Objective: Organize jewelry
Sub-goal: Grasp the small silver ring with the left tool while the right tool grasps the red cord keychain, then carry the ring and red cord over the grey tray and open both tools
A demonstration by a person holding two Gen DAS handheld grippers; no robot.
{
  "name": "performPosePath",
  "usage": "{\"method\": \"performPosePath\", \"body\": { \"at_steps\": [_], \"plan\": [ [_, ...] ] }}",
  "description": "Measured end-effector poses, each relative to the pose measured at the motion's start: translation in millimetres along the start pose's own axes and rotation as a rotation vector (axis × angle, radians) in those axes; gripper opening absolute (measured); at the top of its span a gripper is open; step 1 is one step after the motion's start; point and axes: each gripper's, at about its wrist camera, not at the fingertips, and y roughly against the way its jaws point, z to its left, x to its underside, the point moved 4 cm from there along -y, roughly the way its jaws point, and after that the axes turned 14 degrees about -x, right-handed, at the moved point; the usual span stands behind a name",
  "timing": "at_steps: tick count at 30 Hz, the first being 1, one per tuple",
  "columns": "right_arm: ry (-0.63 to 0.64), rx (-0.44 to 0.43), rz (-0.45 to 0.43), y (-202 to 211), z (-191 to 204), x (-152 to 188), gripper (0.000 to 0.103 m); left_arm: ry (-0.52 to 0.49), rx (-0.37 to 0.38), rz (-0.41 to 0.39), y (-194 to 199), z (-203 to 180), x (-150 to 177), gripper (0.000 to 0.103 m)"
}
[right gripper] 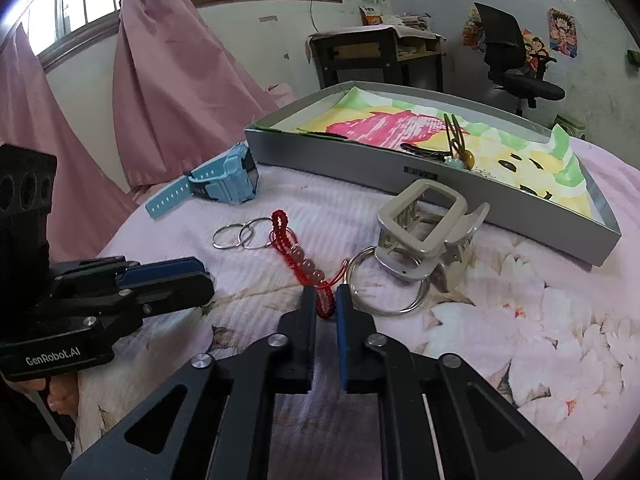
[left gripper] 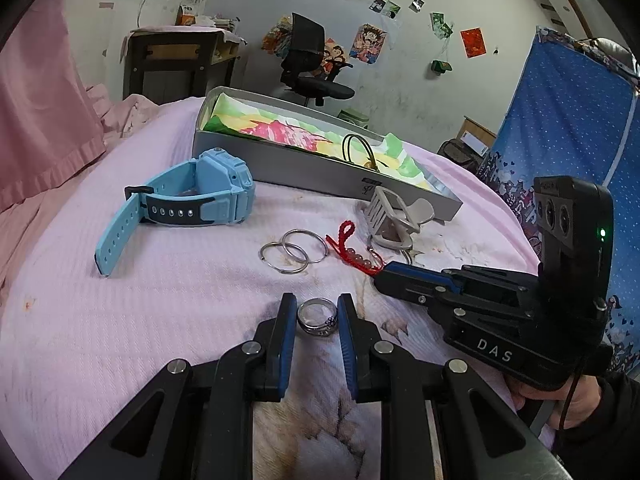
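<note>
Black office chair point(left gripper: 306, 60) upper centre by wall w/ posters point(left gripper: 367, 43); pink curtain point(right gripper: 168, 72) upper left; blue printed cloth point(left gripper: 568, 128) far right.

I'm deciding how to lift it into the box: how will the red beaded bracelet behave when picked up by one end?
The red bracelet will probably hang limp, since its cord already lies in loose curves. The beads may swing it. Its looped end touches the key rings and might drag them.
</note>
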Motion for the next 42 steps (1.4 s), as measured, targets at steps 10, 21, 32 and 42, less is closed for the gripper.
{"method": "performPosePath", "body": {
  "at_steps": [10,21,32,42],
  "plan": [
    [0.055,0.039,-0.098,22,9,-3,0.006,-0.055,-0.005,-0.097,21,-14,-8,0.020],
    [0.095,0.107,-0.316,79,2,-40,0.005,-0.005,-0.013,-0.199,31,-22,-56,0.020],
    [-0.023,0.177,-0.430,86,-64,-84,0.005,0.046,-0.107,-0.235,-18,-33,-116,0.020],
    [-0.197,0.236,-0.371,56,-131,-74,0.005,0.049,-0.133,-0.113,-75,-41,-133,0.020]
  ]
}}
